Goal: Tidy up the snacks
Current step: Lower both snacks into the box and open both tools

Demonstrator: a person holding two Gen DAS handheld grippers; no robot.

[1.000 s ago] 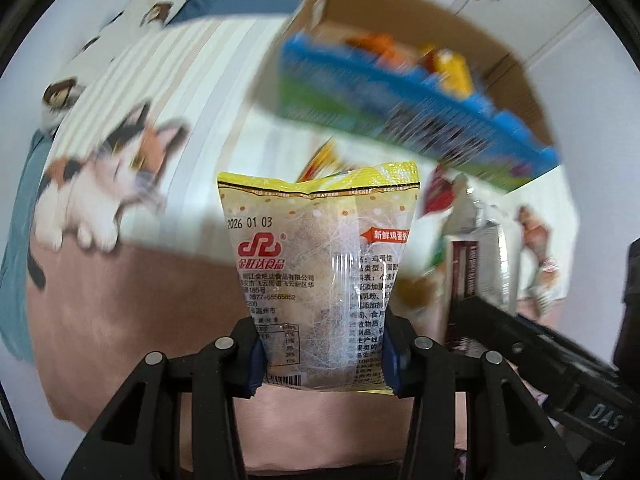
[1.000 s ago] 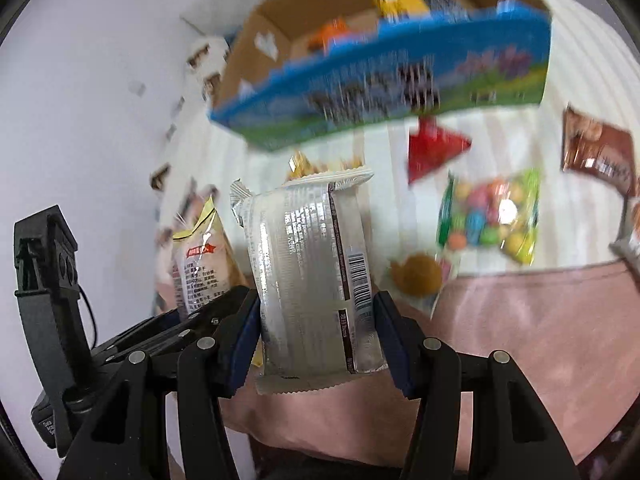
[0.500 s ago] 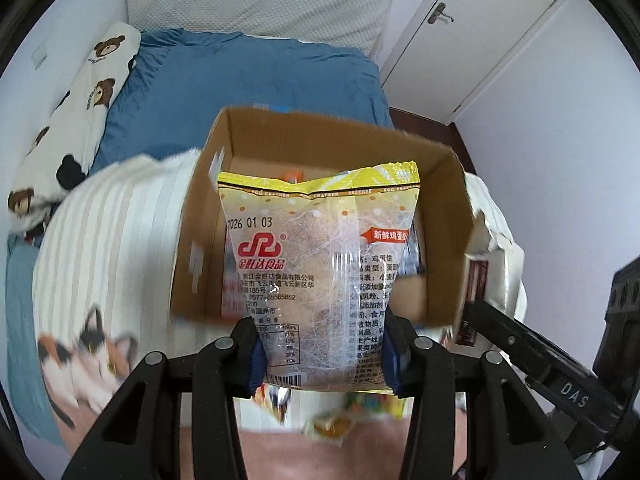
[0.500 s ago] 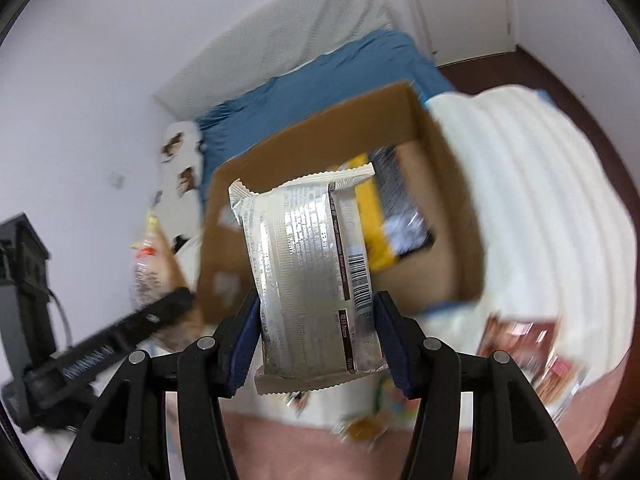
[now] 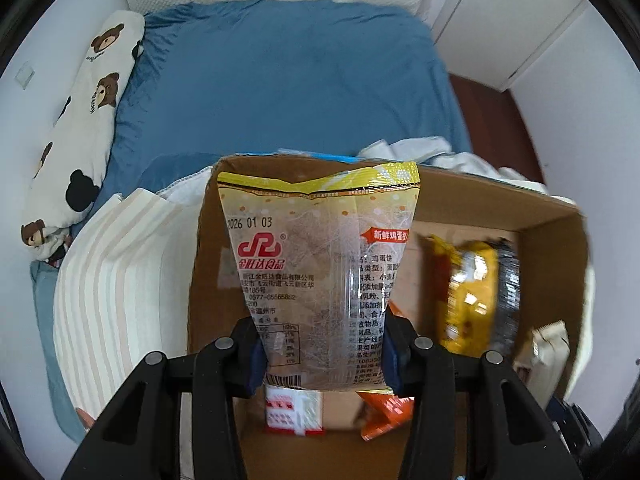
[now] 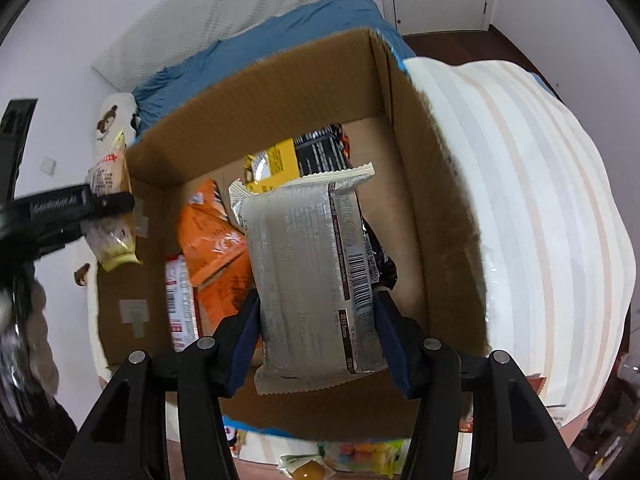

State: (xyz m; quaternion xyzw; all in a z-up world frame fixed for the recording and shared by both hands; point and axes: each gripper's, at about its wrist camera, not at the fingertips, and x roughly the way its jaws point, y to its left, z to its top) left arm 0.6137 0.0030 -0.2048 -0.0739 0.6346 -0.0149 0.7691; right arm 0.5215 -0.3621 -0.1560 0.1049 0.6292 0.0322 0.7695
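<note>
Two snack packs are held over the open box, ready to be dropped in.

The left gripper (image 5: 324, 354) is closed tight on the low end of a yellow egg cake bag (image 5: 320, 264), which is held upright above the left side of the cardboard box (image 6: 304, 80). The right gripper (image 6: 316, 336) is closed on a silver wrapped pack (image 6: 312, 280), held above the middle of the box. Each pack should be brought low over a bare bit of the box floor before the fingers are opened, so nothing bounces out or gets crushed. The bags are thin, shiny and crinkly, so they may slip. The box is brown and stiff, with ridged walls. An orange pack (image 6: 208, 240) and a yellow pack (image 6: 276, 164) already lie flat inside. A soft striped blanket (image 6: 520, 200) lies under the box.
</note>
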